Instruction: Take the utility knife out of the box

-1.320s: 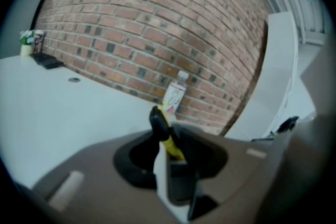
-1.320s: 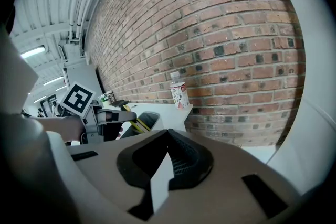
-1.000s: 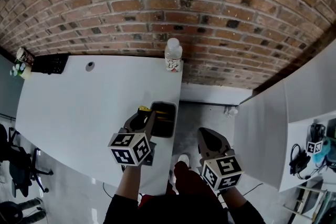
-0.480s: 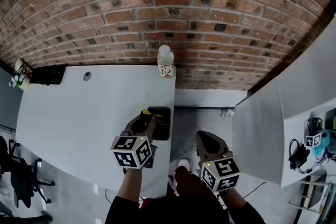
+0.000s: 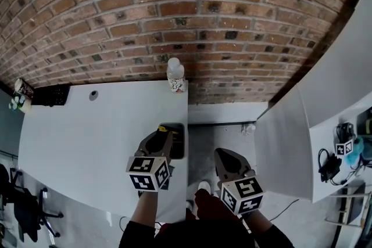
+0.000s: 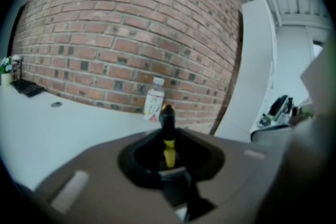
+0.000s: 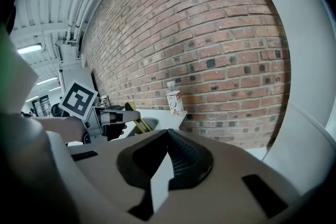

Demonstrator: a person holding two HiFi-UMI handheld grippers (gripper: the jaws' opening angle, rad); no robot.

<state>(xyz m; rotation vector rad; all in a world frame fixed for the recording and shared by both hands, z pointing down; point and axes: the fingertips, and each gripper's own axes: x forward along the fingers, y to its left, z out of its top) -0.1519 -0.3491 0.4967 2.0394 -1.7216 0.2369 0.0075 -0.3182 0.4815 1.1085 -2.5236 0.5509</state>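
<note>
Left gripper view looks straight along the utility knife [image 6: 168, 150]: a yellow-and-black handle that stands between the jaws of the left tool [image 6: 167, 134] and pokes forward past their tips. These jaws have just been closing, and they pinch the knife from both sides. From the right gripper view, the knife crosses the left tool's tips at a slant, upper end raised and lower end reaching down toward the box. Whether it is fully clear of the box cannot be told. No brand or print can be read on the handle.

Head view places the black box [image 5: 176, 141] at the right edge of the white surface [image 5: 87, 130], with the knife's yellow end at the box's near left corner. The right tool [image 7: 168, 134] is off the surface's edge, apart from the box. Its jaws are pressed together with nothing between them. Each tool carries a cube of black-and-white square markers.

Farther back, a plastic bottle [image 5: 175, 75] stands upright at the surface's far edge against the brick wall [image 5: 186, 14]. Its white label bears red print too small to read.
</note>
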